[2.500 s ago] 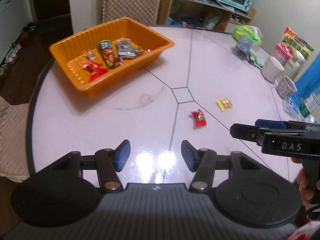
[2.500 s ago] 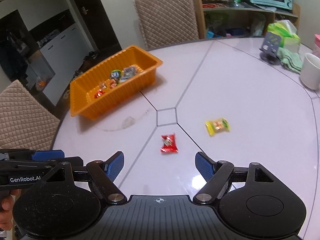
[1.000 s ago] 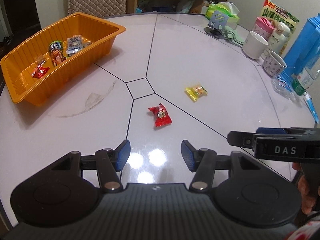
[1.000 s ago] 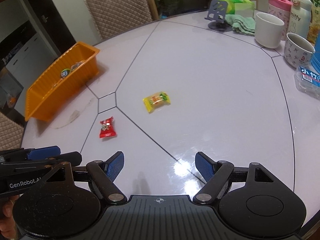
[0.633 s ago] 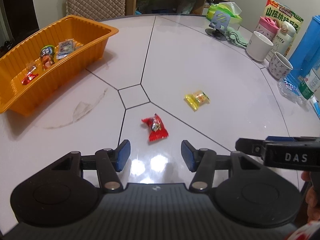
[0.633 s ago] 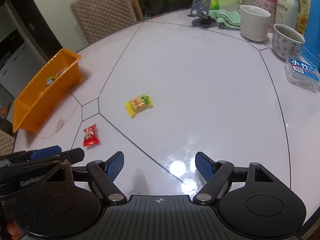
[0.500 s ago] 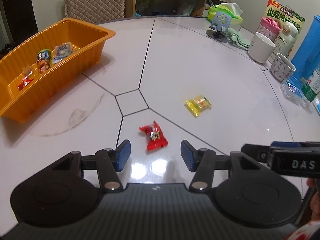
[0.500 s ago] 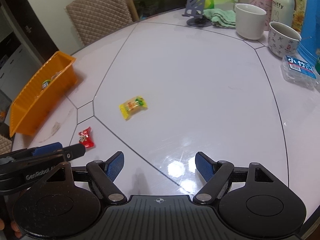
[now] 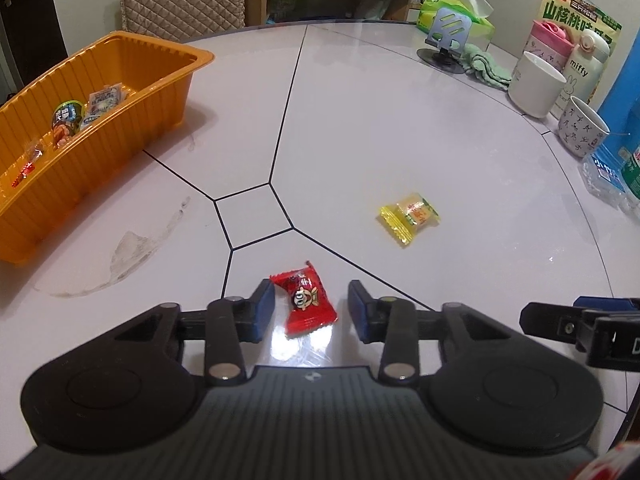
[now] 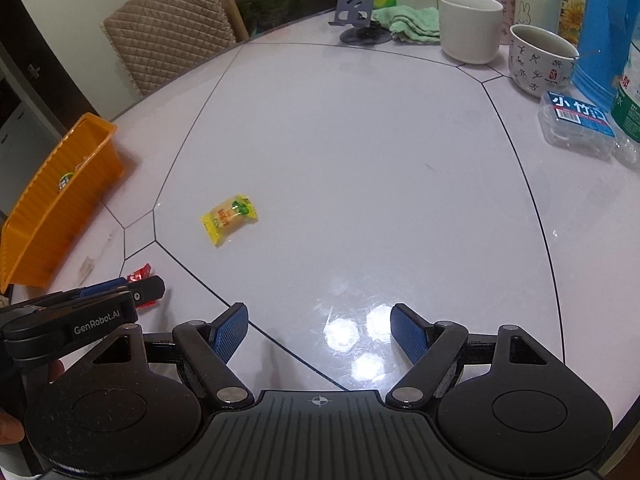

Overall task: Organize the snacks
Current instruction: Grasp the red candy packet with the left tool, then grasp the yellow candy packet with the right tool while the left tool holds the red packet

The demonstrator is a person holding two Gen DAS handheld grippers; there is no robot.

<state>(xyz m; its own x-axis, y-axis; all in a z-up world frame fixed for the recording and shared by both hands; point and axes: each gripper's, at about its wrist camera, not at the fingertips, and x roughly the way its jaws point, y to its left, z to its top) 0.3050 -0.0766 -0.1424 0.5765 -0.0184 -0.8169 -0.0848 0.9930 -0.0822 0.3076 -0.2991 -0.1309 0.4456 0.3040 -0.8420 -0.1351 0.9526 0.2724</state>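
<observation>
Two loose sweets remain: your left gripper [image 9: 311, 311] is closing astride the red candy [image 9: 305, 303], long axis seemingly running near-to-far between pads not yet touching, while your right gripper [image 10: 319, 332], wide and empty, has the yellow candy [image 10: 229, 219] far-left.

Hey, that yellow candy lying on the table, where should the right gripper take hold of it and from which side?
Grip the yellow candy across its plump middle, coming down from above. It lies flat on the table, long axis slanted, with thin crimped ends that would likely slip. The right gripper stands open, nothing between its pads, so turning it to span the narrow width should work.
</observation>
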